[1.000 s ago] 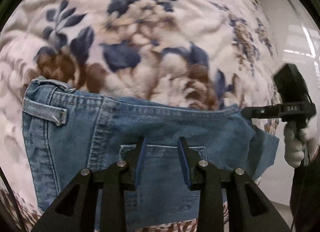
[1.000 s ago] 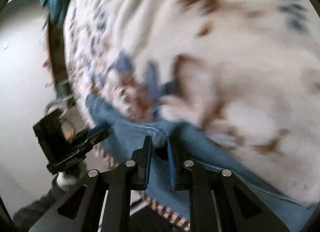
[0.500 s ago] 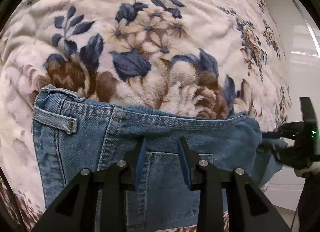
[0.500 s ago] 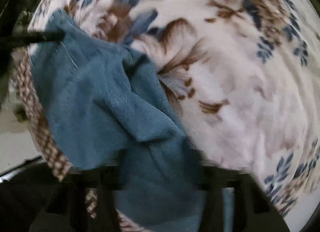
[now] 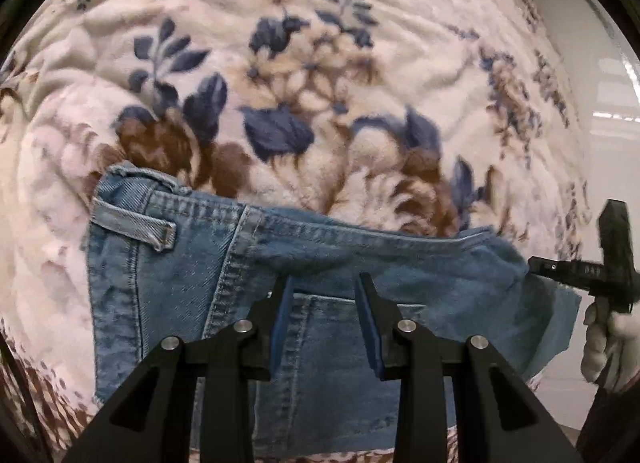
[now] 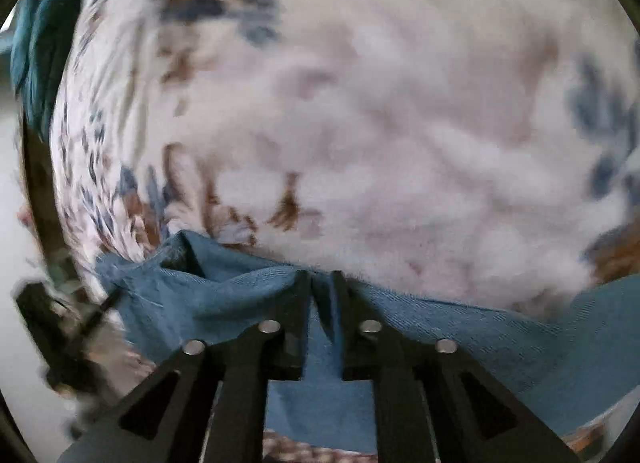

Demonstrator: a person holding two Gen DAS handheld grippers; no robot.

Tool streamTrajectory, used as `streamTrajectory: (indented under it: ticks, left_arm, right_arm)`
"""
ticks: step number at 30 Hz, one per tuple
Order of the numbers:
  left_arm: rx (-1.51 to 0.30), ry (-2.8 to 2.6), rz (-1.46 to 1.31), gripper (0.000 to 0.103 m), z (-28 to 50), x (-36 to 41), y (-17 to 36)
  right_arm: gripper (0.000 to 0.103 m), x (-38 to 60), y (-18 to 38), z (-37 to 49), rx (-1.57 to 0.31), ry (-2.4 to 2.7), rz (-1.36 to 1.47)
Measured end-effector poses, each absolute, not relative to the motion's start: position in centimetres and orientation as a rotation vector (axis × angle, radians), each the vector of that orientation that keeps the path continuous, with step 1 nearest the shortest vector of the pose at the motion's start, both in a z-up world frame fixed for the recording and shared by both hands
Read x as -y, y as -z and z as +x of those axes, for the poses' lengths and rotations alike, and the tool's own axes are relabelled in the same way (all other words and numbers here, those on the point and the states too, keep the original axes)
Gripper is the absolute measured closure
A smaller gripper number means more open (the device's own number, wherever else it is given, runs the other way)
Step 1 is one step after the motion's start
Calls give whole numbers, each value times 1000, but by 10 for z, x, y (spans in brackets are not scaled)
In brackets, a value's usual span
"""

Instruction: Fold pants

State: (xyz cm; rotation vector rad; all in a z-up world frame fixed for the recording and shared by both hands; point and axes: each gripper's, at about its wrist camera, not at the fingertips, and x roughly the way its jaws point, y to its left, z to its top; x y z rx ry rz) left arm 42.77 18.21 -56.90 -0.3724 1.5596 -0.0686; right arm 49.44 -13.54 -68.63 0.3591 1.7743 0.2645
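Observation:
Blue denim pants (image 5: 180, 271) lie across a floral blanket (image 5: 320, 63), waistband and belt loop at the left. My left gripper (image 5: 324, 283) hovers over the back pocket, jaws apart, nothing pinched between the pads. My right gripper (image 6: 322, 277) sits on the pants' (image 6: 440, 327) far edge with a ridge of denim between its narrow pads; its jaws are opening. In the left wrist view the right gripper (image 5: 536, 263) reaches in from the right, tip at the cloth's corner, held by a white-gloved hand (image 5: 600, 339). The left gripper (image 6: 60, 327) is a dark blur.
The blanket (image 6: 400, 103) covers a bed that drops off to pale floor (image 5: 608, 63) on the right. A teal cloth (image 6: 36, 43) lies at the bed's far left corner in the right wrist view. A checked bedding edge (image 6: 304, 451) shows under the denim.
The right gripper swung from over crumpled denim back to the pants' edge, and the right corner of the cloth has been drawn out flatter. The left gripper stayed over the pocket.

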Motion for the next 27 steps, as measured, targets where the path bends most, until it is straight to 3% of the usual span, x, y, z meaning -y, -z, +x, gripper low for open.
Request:
streamTrajectory:
  ticks: [1, 3, 5, 8, 10, 11, 12, 13, 14, 19, 21, 25, 26, 27]
  left_arm:
    - [-1539, 68, -364, 74, 428, -180, 561]
    - [-1512, 78, -365, 73, 428, -176, 554]
    - [-1495, 83, -361, 73, 430, -168, 550]
    - [-1514, 91, -381, 73, 431, -157, 558]
    - [-1529, 97, -409, 73, 431, -151, 565]
    - [-1531, 97, -412, 73, 430, -148, 566]
    - [-1532, 100, -416, 73, 429, -146, 567]
    - [-1533, 101, -420, 73, 428, -144, 568]
    - [-1535, 102, -422, 73, 426, -143, 569]
    - [-1586, 97, -432, 73, 416, -144, 586]
    - [-1609, 97, -442, 74, 411, -148, 594]
    - [-1607, 90, -444, 73, 407, -153, 593]
    - [-1604, 84, -448, 73, 407, -155, 591]
    - [-1601, 81, -454, 73, 407, -156, 590]
  right_arm:
    - [79, 129, 673, 495, -1734, -273, 281]
    - [54, 101, 639, 490, -1652, -400, 203]
    - [50, 80, 635, 497, -1655, -524, 217]
    - [50, 48, 652, 512, -1708, -595, 258]
    - [50, 42, 686, 526, -1832, -593, 464]
    - [57, 38, 709, 529, -1923, -586, 560]
    - [71, 34, 726, 527, -1991, -552, 639]
    - [76, 27, 737, 524, -2021, -541, 687]
    - [85, 29, 738, 522, -2021, -540, 675]
    - [87, 49, 718, 517, -1876, -472, 844]
    - [94, 74, 712, 518, -1766, -448, 963]
    - [93, 104, 709, 524, -1715, -415, 1082]
    - [88, 100, 708, 525, -1744, -438, 1047]
    - [74, 87, 705, 525, -1794, -482, 943]
